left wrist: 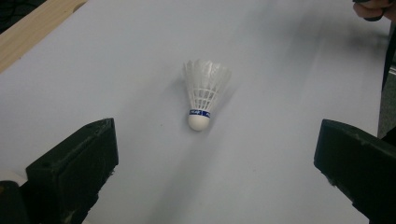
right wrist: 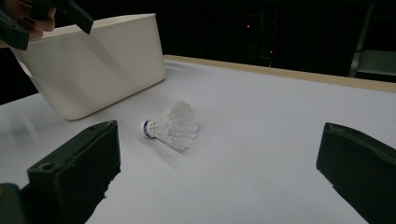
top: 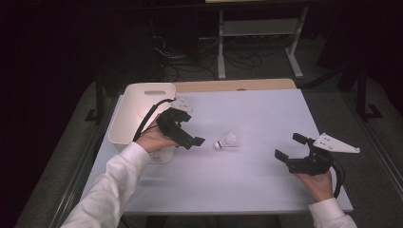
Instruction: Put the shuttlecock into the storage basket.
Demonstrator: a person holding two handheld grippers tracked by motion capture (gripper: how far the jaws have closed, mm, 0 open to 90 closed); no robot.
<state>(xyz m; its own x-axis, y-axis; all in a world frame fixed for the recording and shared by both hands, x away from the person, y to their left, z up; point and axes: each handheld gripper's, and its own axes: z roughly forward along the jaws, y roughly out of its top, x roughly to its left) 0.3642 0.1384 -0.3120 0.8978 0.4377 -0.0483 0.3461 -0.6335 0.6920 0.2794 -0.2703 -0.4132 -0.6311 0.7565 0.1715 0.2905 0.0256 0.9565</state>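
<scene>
Cream rectangular plastic bin (top: 142, 107) with handle slot, standing at left edge of white tabletop (top: 266, 118). Light wooden strip (top: 237, 85) along far edge.

The left gripper (top: 192, 137) hovers just left of the shuttlecock (top: 226, 141), jaws spread wide and aimed at its cork end. The right gripper (top: 289, 147) sits well right of the shuttlecock, jaws also wide apart, gripped by a white-sleeved hand (top: 317, 183).

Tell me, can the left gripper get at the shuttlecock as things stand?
Probably yes. The left gripper has its jaws open and aimed at the shuttlecock, which lies on its side on bare table with nothing between them.
</scene>
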